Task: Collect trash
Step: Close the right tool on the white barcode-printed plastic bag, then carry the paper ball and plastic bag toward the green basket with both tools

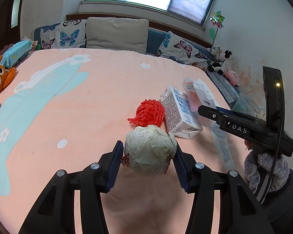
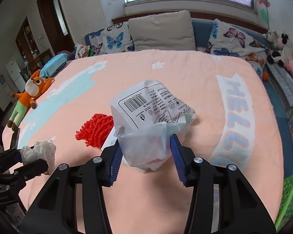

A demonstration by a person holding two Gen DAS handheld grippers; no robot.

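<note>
**Desk:** Grippers over a peach bedspread (image 1: 99, 97), both loaded. What does each one carry?

**Photographer:** The left gripper (image 1: 149, 157) is clamped on a crumpled ball of paper (image 1: 150, 152), just nearer the camera than the red mesh net (image 1: 148, 113). The right gripper (image 2: 145, 156) has its pads pressed into a thin plastic bag (image 2: 148, 124) printed with a barcode, just right of the red mesh net and partly over it in the right wrist view.

**Desk:** And the rest of the rubbish?

**Photographer:** A white drink carton (image 1: 180, 115) lies on its side touching the red mesh net's right edge. The net itself sits loose on the bedspread. A green basket (image 2: 291, 198) shows at the frame's far right, well apart from the net; whether it is the bin cannot be told.

**Desk:** What is the risk?

**Photographer:** The bag looks the weak point. The film is slack and the pads appear to pinch only a lower fold, so it could slide free on the lift or spill whatever is inside. It may also snag the net or nudge the carton. The paper ball seems firmer, though a harder squeeze could crush it loose.
</note>
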